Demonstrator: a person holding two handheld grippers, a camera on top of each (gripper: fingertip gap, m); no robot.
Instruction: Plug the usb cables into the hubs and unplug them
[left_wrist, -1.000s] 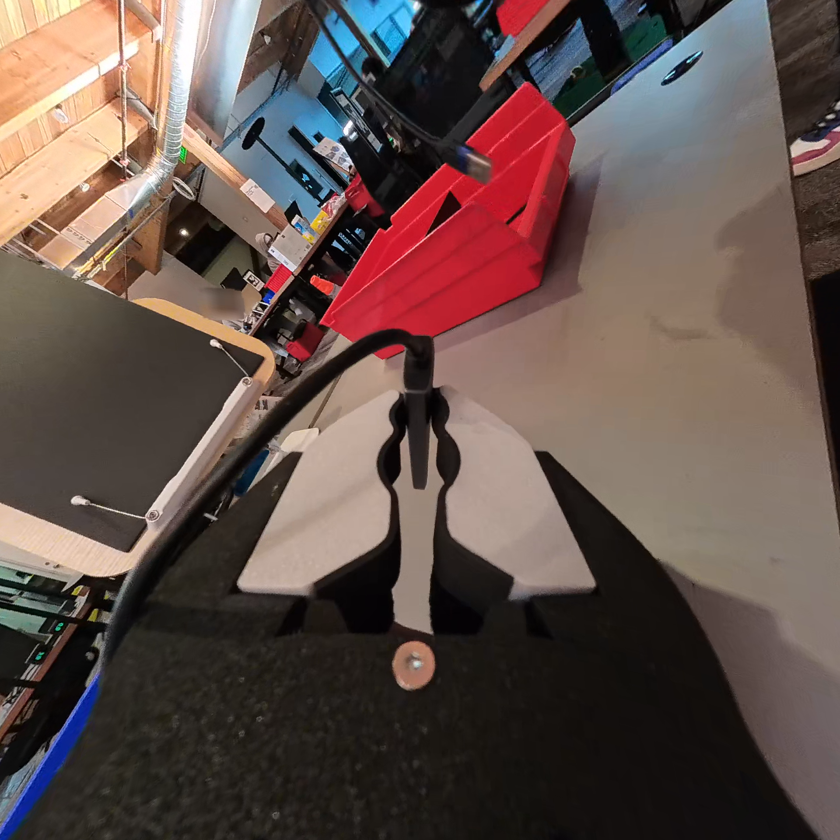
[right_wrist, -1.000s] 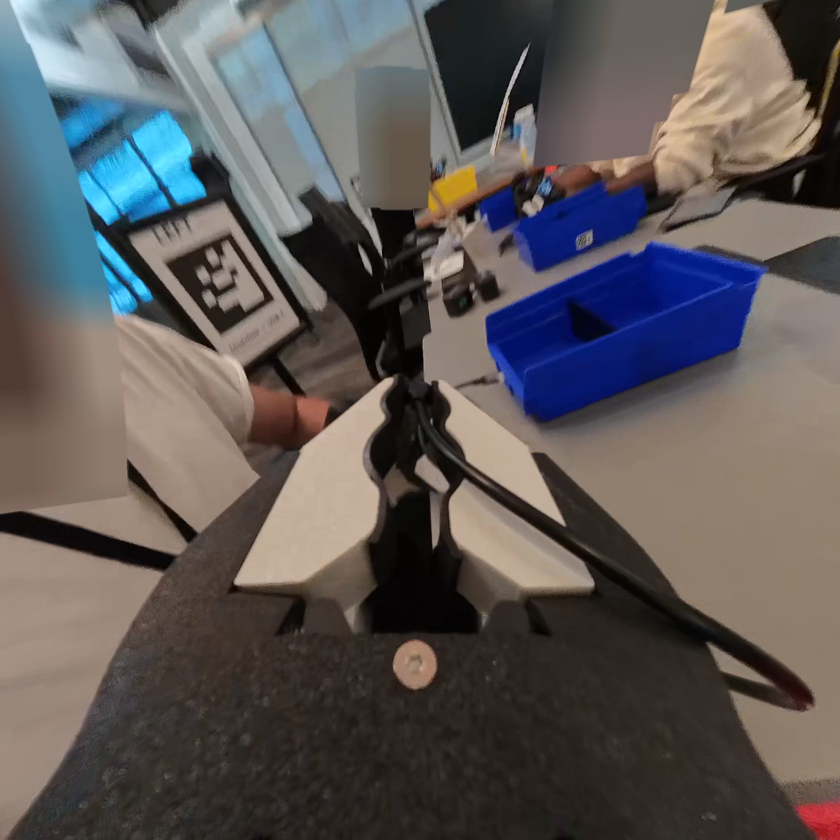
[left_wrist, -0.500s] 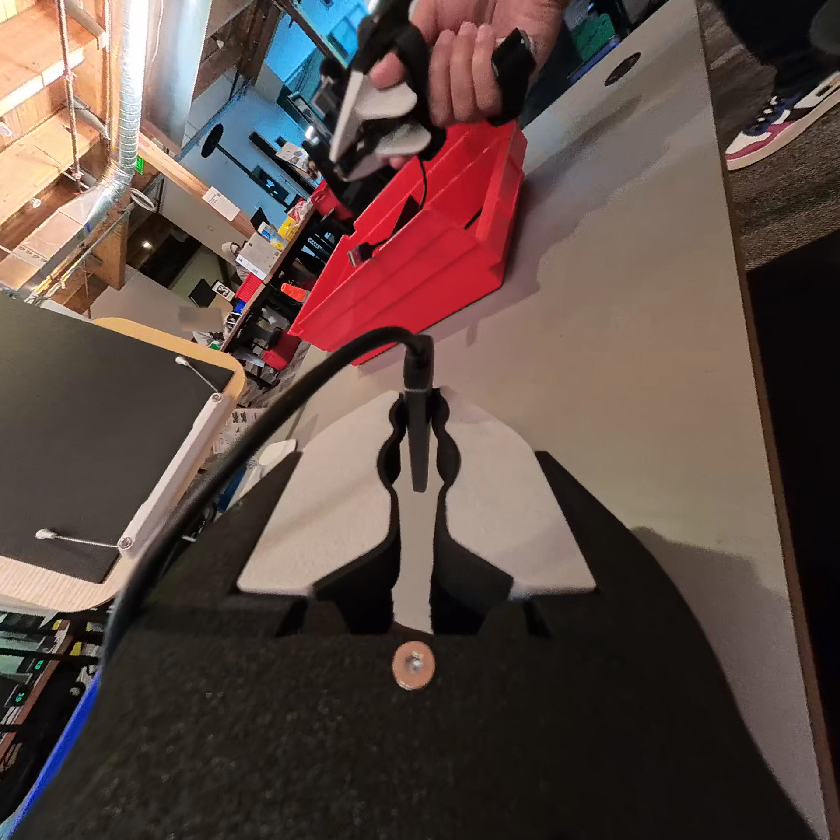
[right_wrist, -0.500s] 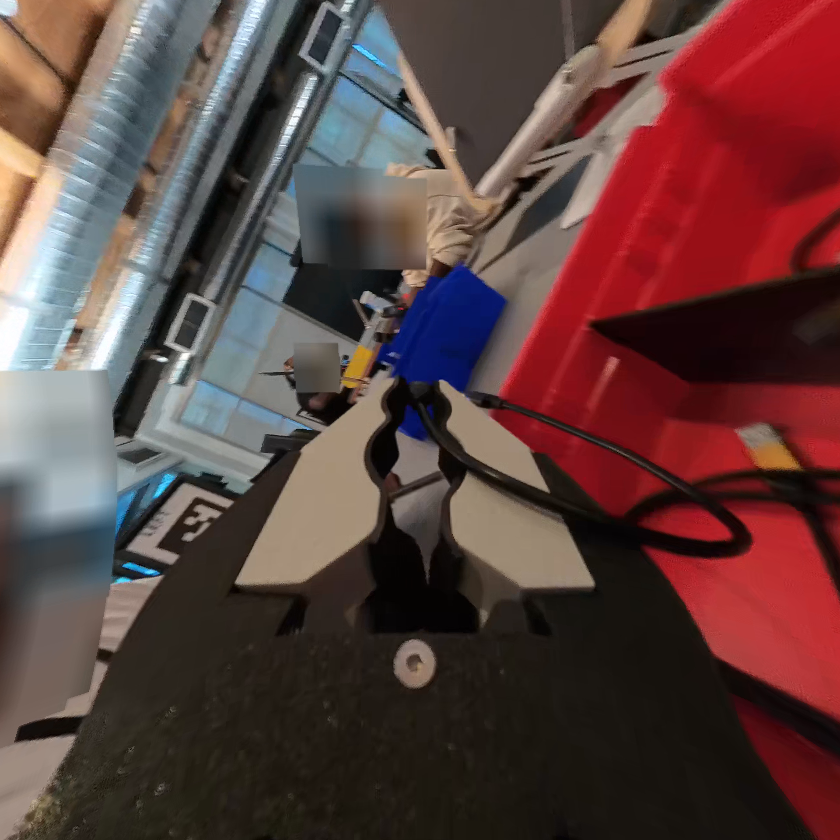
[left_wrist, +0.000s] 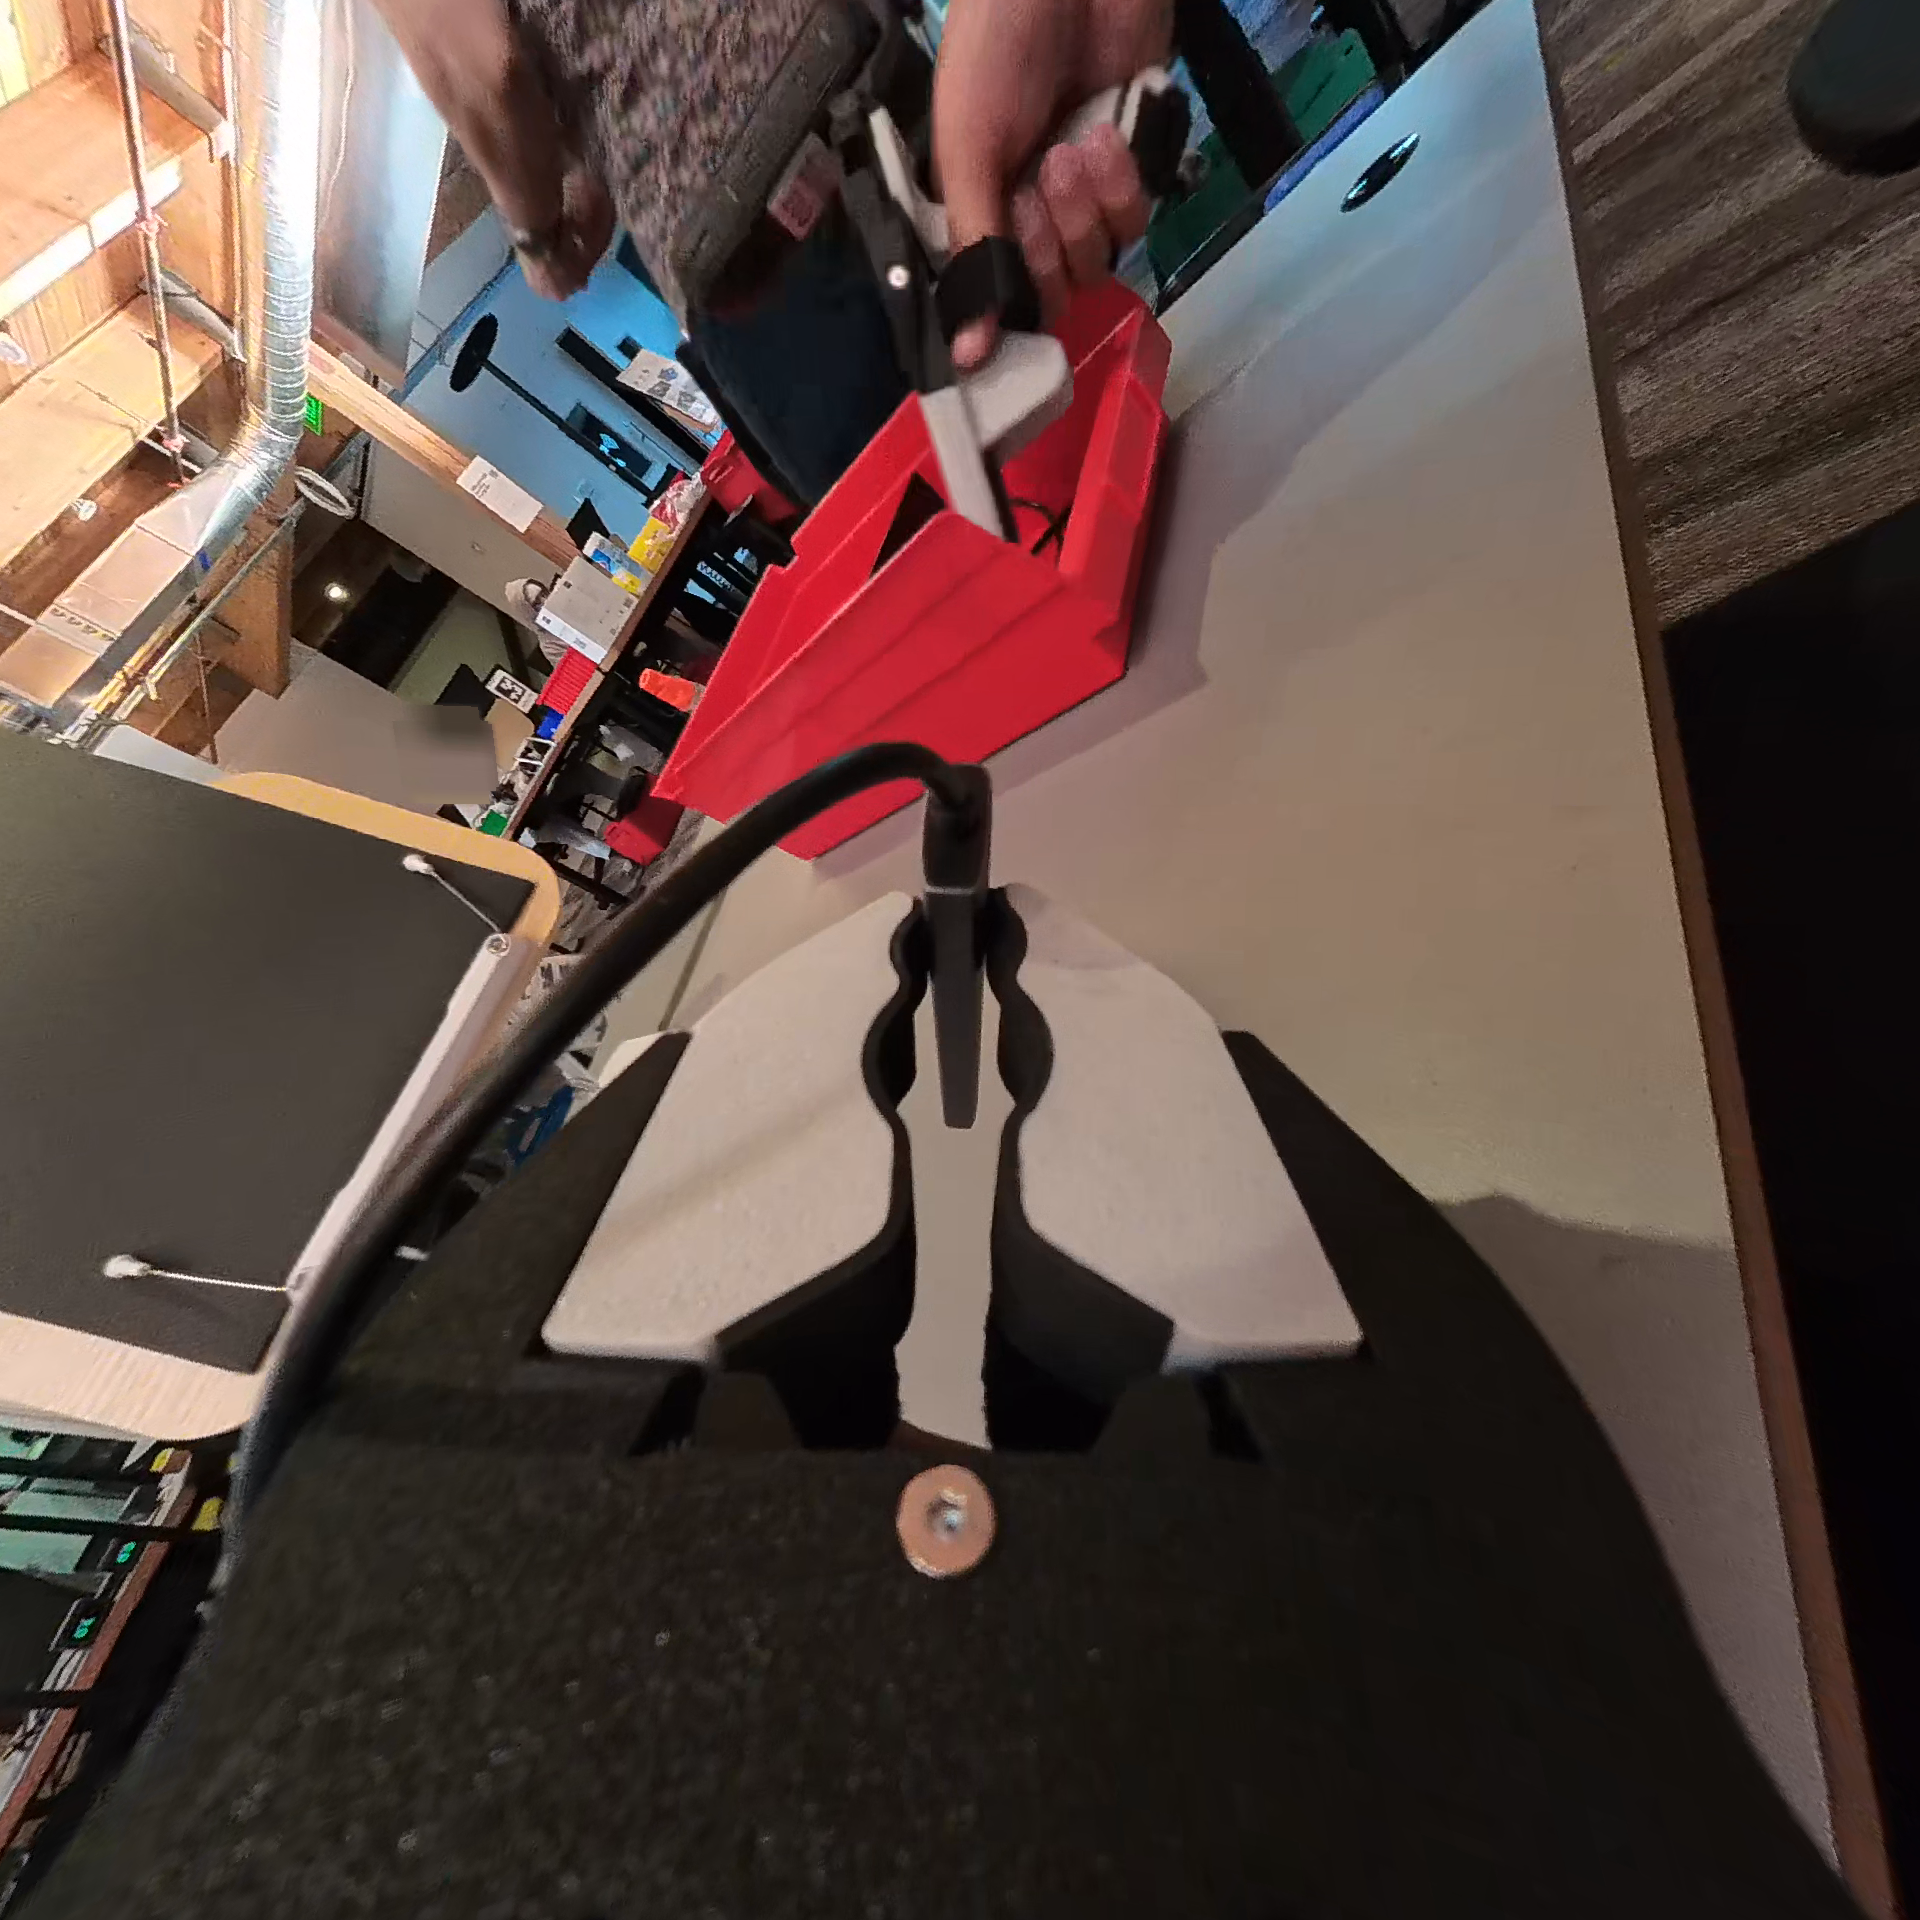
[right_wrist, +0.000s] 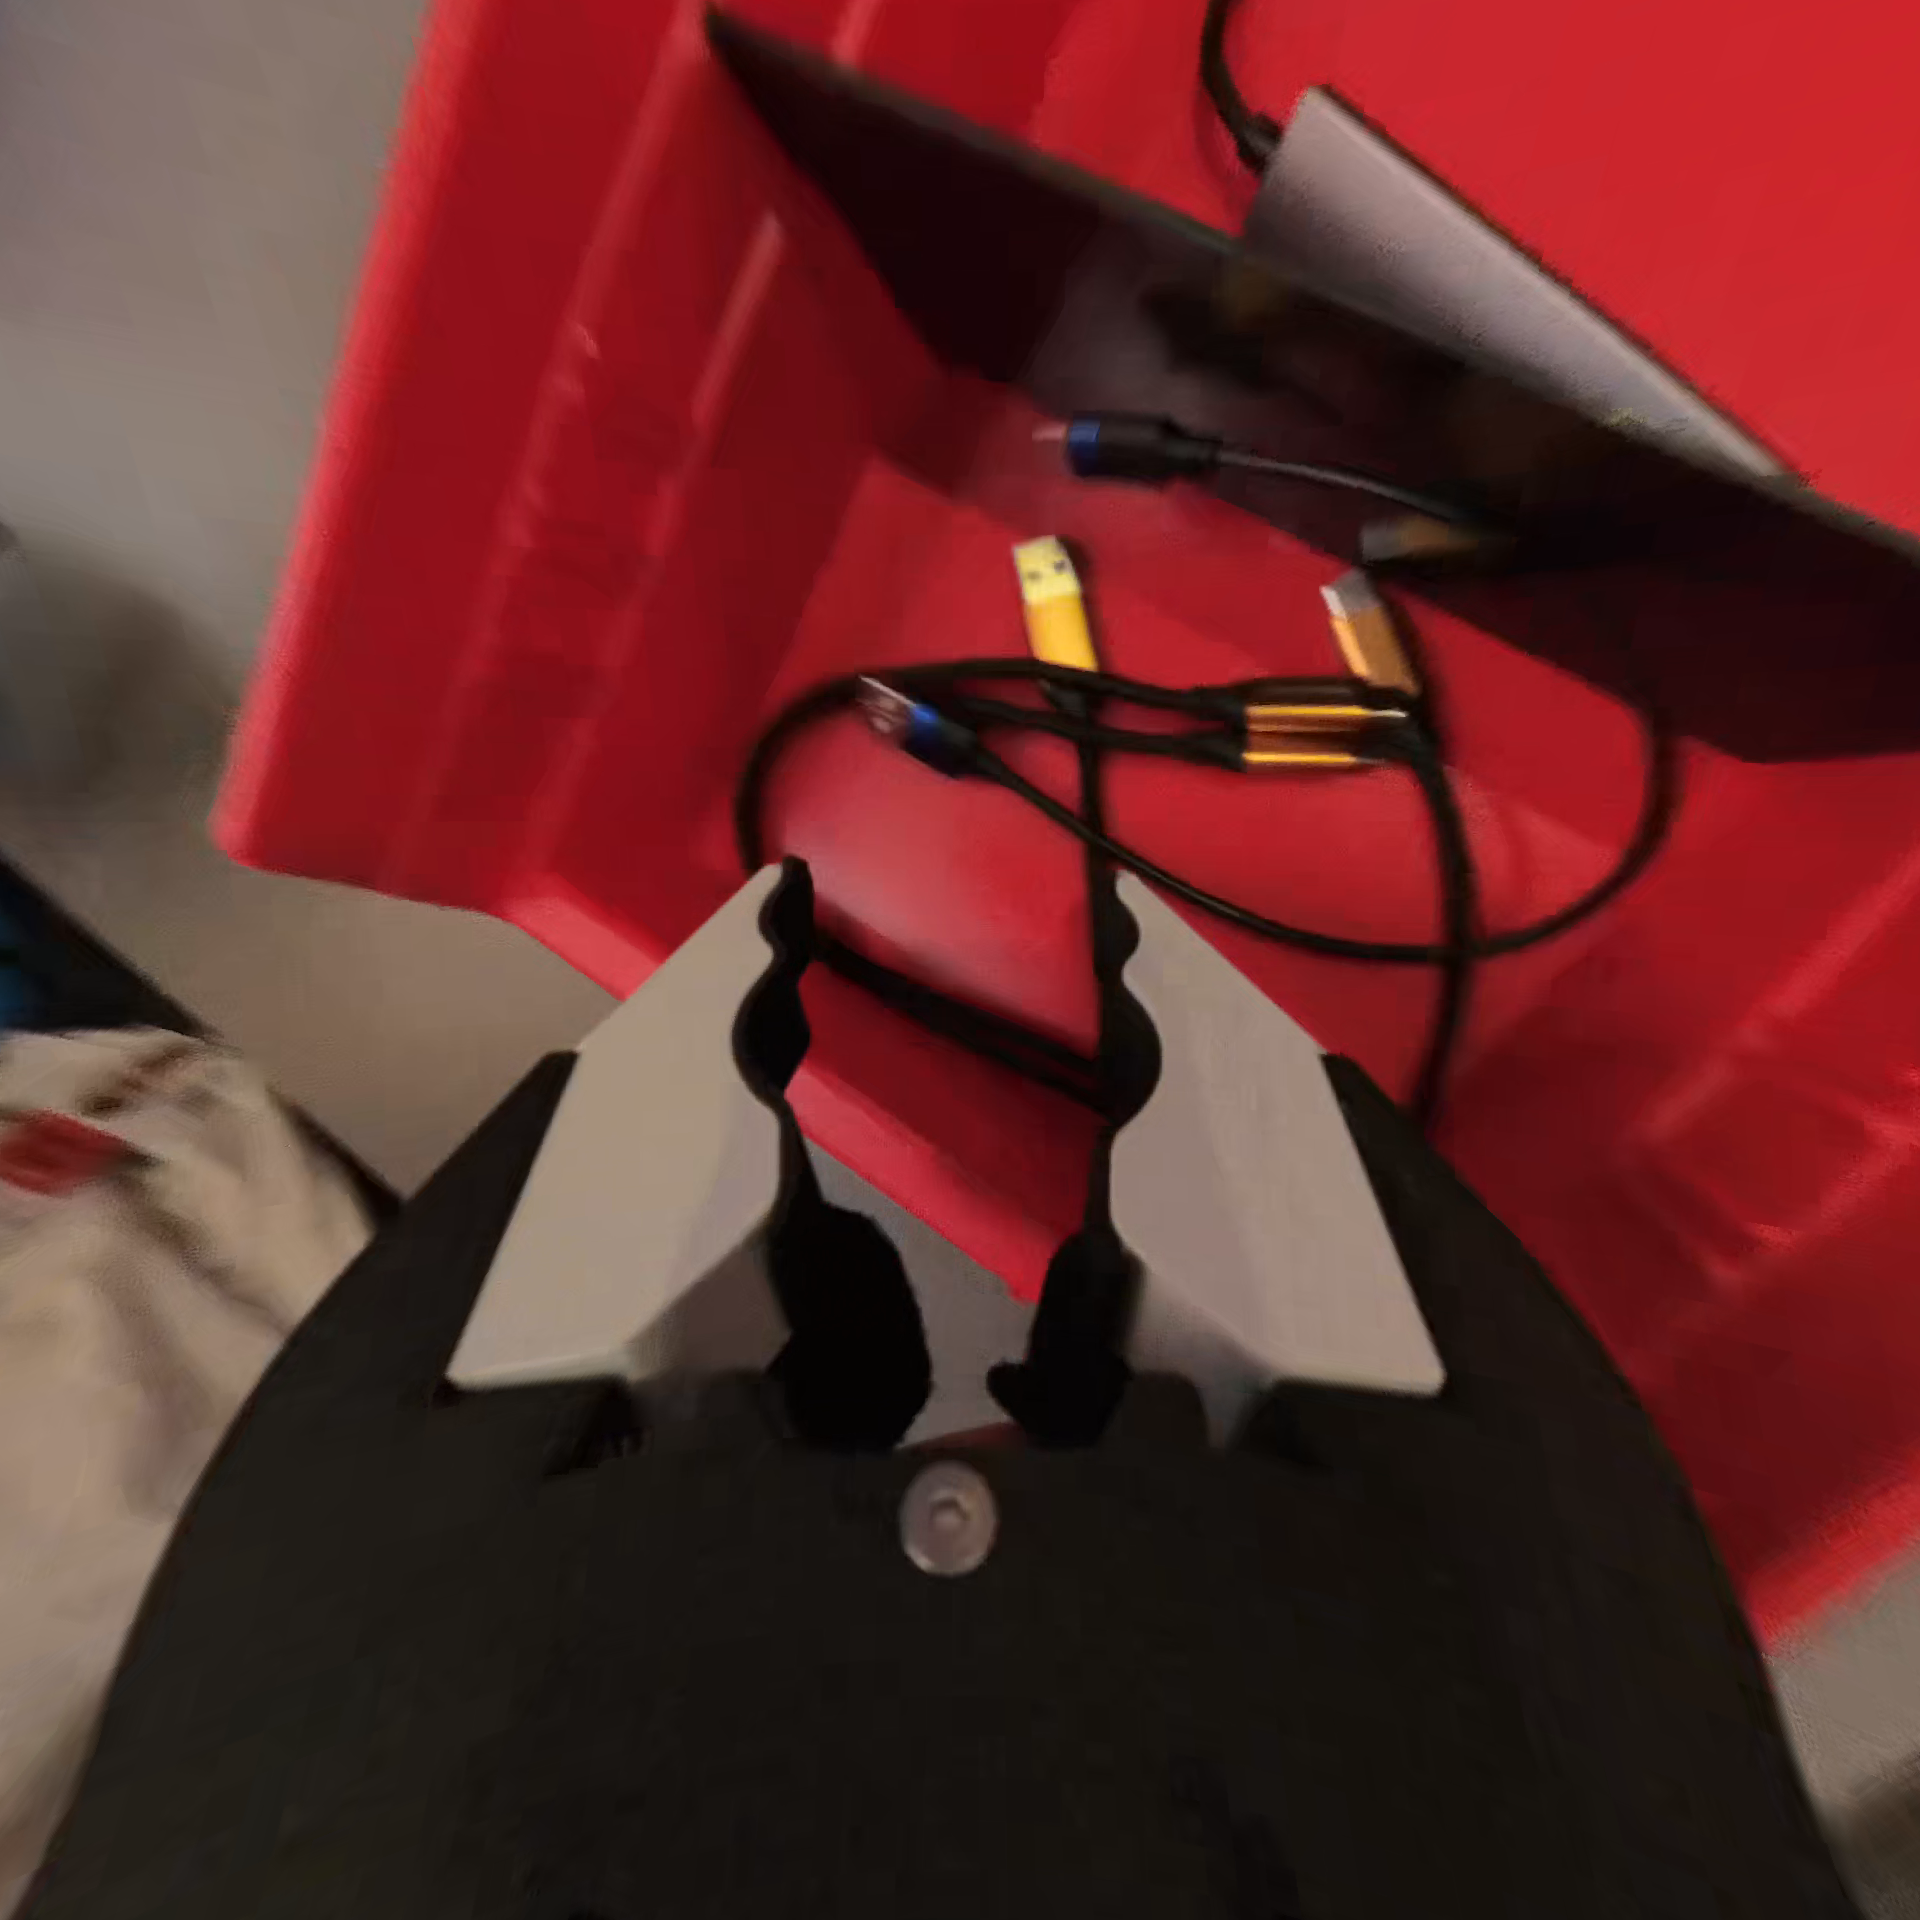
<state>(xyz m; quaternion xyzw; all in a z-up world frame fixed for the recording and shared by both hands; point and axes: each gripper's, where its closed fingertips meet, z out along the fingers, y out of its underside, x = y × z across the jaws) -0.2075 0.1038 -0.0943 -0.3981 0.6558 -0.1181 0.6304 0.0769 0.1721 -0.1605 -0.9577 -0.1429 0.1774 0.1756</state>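
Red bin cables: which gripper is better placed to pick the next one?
Right. The right gripper is open, right over the loose cables in the red bin; the left gripper is shut on a black plug, away from it.

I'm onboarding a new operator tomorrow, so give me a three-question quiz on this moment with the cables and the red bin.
1. True or false: the left gripper is shut on a black cable plug.
2. The right gripper is: A) shut on a cable, B) open above the red bin, C) resting on the table.
3. Fill in: the loose yellow plug lies inside the red ____.

Key: 1 true; 2 B; 3 bin.
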